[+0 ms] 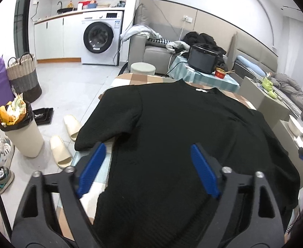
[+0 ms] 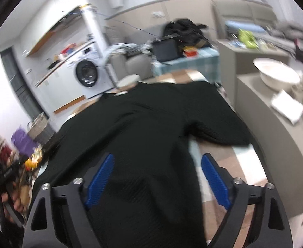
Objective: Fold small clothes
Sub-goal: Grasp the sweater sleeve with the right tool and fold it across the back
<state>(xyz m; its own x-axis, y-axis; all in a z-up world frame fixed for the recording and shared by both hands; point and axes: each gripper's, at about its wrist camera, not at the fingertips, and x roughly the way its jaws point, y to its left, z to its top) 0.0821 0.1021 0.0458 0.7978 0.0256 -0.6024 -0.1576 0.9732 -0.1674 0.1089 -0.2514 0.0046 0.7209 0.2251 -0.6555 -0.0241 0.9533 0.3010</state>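
checkered tablecloth (image 1: 130,78) on a table in a cluttered living room, washing machine (image 1: 101,39) far left. black t-shirt (image 1: 172,128) lies flat on it, collar at the far end, hem near, so its long axis runs near to far, straight ahead of both tools. left sleeve (image 1: 108,117) spreads out left, right sleeve (image 2: 217,124) out right. left gripper (image 1: 147,169) hovers over the near left side seam, jaws spread, holding nothing. right gripper (image 2: 157,177) sits over the near right edge, jaws spread too, empty (this view is motion-blurred). each side is nearest its own gripper; likely next is pinching the edges and folding inward.
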